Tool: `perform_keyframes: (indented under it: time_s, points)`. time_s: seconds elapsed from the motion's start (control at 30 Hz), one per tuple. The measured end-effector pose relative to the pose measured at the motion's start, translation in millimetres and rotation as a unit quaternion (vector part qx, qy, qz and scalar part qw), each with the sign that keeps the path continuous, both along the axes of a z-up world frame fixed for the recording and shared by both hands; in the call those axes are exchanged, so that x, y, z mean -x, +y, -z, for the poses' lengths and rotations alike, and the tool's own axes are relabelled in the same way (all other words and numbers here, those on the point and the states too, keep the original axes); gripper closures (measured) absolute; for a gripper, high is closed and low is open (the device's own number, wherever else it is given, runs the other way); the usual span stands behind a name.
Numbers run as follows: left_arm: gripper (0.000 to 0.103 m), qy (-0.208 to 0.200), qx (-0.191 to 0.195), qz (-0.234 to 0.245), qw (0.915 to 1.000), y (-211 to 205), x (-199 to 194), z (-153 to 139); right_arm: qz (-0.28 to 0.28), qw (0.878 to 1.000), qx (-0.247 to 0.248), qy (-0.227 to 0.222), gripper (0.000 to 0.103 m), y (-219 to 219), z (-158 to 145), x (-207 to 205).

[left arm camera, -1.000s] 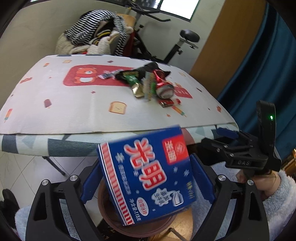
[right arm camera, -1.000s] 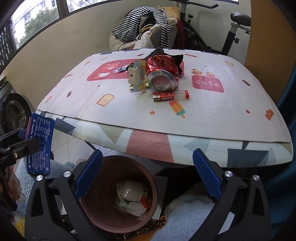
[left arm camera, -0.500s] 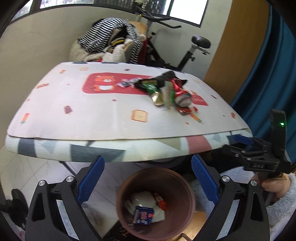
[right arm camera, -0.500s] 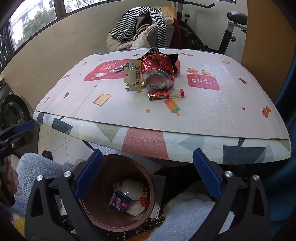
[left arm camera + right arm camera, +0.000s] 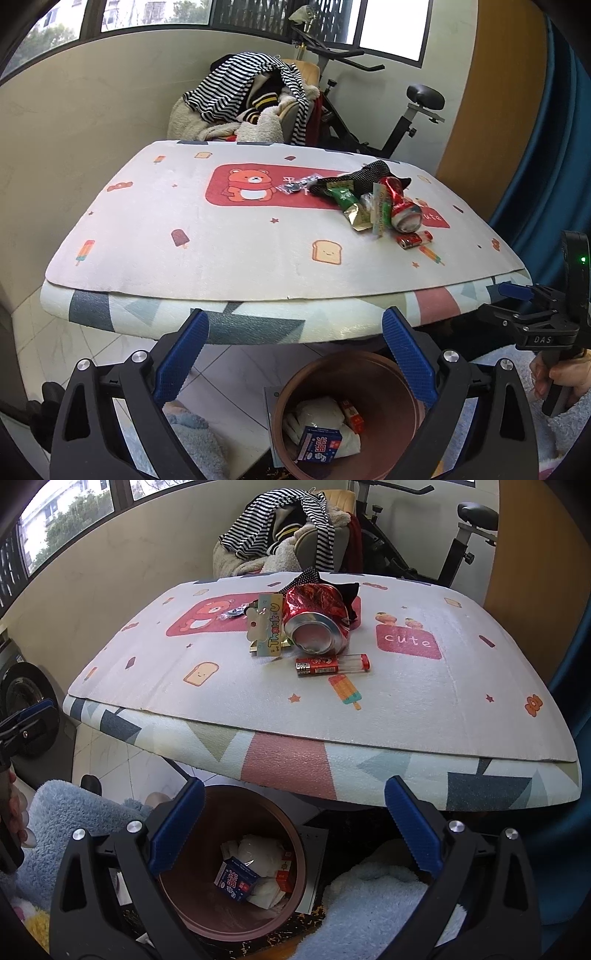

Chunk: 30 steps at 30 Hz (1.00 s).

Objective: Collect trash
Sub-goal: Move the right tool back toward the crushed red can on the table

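The left gripper [image 5: 291, 354] hangs with its jaws spread wide and nothing between them, above the brown trash bin [image 5: 373, 363] that stands on the floor under the near edge of the table [image 5: 229, 258]. The right gripper [image 5: 293, 825] is likewise spread and empty, held over the same bin [image 5: 207, 915]. Inside the bin a blue carton with red characters [image 5: 236, 880] lies tilted against crumpled white paper [image 5: 260, 851], with a small red box [image 5: 284, 871] beside it (possibly a cigarette pack; it is too small to read). On the tabletop the remaining trash sits in a loose cluster: a crushed red can [image 5: 316, 618] on its side, a "Thank U" tag [image 5: 266, 627] touching it, a red lighter [image 5: 330, 664] just in front, and green and gold wrappers [image 5: 351, 206] behind
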State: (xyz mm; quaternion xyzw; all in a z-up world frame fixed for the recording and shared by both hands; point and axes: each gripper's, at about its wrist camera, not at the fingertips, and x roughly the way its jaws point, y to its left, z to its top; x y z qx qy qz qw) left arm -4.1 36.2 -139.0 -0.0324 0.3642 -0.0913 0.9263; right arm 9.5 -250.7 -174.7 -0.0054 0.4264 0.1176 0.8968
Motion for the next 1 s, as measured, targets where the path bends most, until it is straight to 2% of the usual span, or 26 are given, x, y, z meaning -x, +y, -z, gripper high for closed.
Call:
perform_keyframes:
  time_s: [0.17,0.33,0.57,0.63,0.83,0.93,1.0]
  points:
    - [0.01,-0.006,0.006,-0.006,0.9999,2,-6,-1,-0.005,1.0,0.009,-0.007,0.007,2,-4,-12]
    - [0.01,-0.006,0.001,-0.012,0.9999,7,-15,0,-0.014,1.0,-0.022,-0.008,0.007,-4,-15,-37]
    - [0.01,-0.011,0.002,-0.029,0.9995,19,-32,1,-0.005,0.999,-0.052,0.002,0.007,-2,-28,-105]
    - [0.01,-0.009,0.003,-0.031,0.9995,22,-37,3,-0.005,0.998,-0.06,0.019,0.007,3,-26,-137]
    - [0.011,0.0,0.014,-0.031,0.9994,31,-46,10,-0.006,0.998,-0.013,0.066,0.013,21,-14,-209]
    - [0.011,0.003,0.018,-0.033,0.9993,33,-50,13,0.011,0.997,-0.019,0.079,0.014,22,-11,-230]
    - [0.011,0.006,0.021,-0.033,0.9992,34,-52,15,0.021,0.994,-0.041,0.1,0.015,21,-4,-244]
